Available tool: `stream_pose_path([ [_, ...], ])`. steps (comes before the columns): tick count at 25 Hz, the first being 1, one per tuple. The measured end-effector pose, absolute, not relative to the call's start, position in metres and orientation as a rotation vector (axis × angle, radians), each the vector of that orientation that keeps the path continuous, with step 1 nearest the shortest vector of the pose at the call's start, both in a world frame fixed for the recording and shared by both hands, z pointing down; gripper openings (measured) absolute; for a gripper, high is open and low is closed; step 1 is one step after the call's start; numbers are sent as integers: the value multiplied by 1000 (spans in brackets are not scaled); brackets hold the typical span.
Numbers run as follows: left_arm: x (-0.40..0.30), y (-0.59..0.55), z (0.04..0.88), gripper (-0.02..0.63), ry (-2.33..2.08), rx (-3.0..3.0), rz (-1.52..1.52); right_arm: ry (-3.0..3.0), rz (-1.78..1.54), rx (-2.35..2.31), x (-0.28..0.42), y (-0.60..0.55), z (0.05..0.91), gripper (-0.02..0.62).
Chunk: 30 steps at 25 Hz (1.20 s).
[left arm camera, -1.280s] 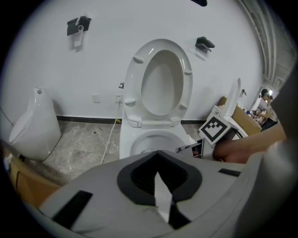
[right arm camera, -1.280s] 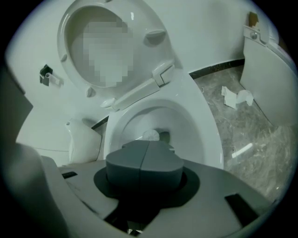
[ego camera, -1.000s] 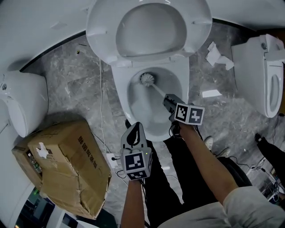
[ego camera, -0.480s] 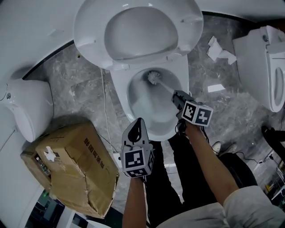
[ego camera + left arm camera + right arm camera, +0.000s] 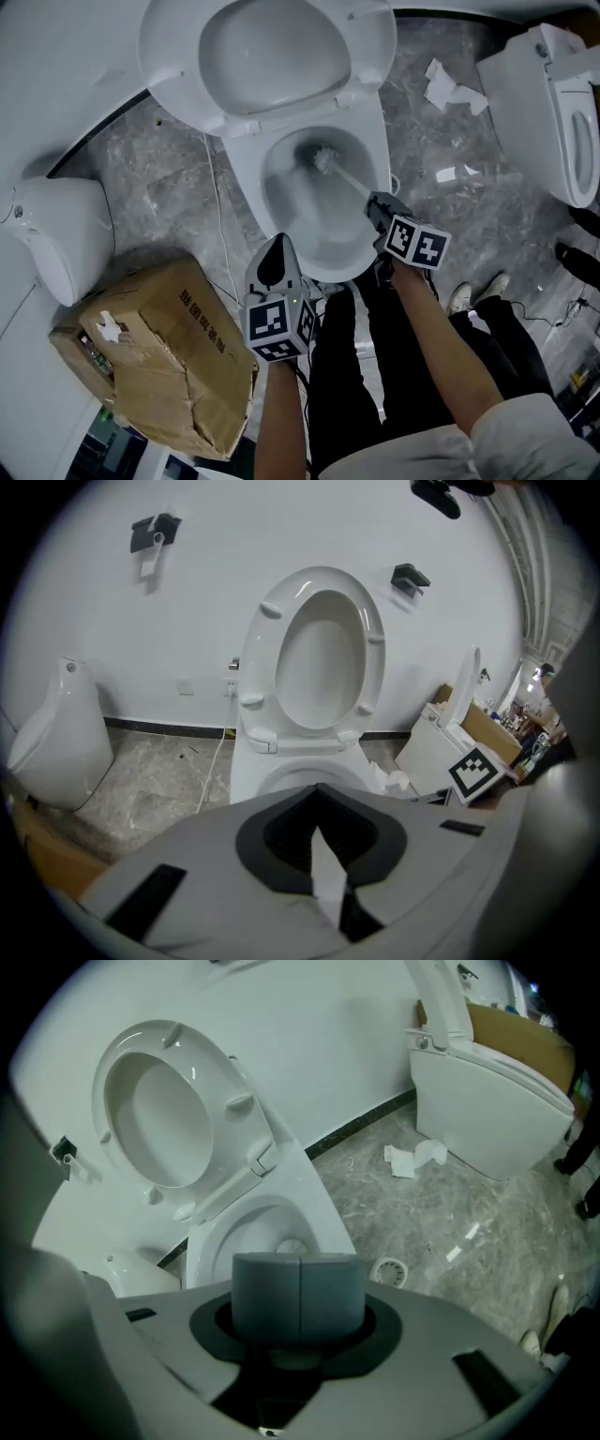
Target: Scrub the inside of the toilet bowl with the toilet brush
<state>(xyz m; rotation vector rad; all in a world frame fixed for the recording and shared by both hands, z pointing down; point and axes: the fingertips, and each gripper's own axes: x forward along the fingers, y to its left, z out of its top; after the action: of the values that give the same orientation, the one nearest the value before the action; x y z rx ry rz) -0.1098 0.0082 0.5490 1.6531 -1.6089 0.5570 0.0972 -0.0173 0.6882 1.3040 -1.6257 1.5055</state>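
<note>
The white toilet bowl point(image 5: 246, 183) stands open, its seat and lid point(image 5: 169, 56) raised against the wall. The toilet brush head point(image 5: 325, 159) rests against the rear inside wall of the bowl. Its thin handle slants down-right into my right gripper point(image 5: 378, 204), which is shut on it over the bowl's right rim. In the right gripper view the grey pads point(image 5: 267, 1293) meet and hide the handle; the brush head point(image 5: 292, 1244) shows beyond them. My left gripper point(image 5: 277, 246) hangs shut and empty just in front of the bowl, aimed at the seat point(image 5: 267, 667).
A torn cardboard box point(image 5: 159, 366) sits on the floor at the left, near a white ceramic fixture point(image 5: 56, 234). Another toilet point(image 5: 553, 103) stands at the right, with crumpled paper point(image 5: 448, 84) beside it. A cable point(image 5: 214, 216) runs along the bowl's left. My legs point(image 5: 375, 375) stand below.
The brush head has slid from the left rear of the bowl toward the middle rear. My right gripper shifted right with it. The left gripper has stayed put.
</note>
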Motion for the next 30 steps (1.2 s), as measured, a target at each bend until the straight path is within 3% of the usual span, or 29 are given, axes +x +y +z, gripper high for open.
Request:
stream_pose_path([
  [14, -130, 85, 535, 29, -1550, 1691, 540, -1689, 1442, 1178, 87, 73, 678, 172],
  [20, -116, 106, 515, 29, -1518, 1738, 570, -1827, 1188, 1166, 98, 61, 607, 172],
  [30, -93, 149, 450, 29, -1469, 1768, 579, -1984, 1035, 1211, 106, 93, 468, 172],
])
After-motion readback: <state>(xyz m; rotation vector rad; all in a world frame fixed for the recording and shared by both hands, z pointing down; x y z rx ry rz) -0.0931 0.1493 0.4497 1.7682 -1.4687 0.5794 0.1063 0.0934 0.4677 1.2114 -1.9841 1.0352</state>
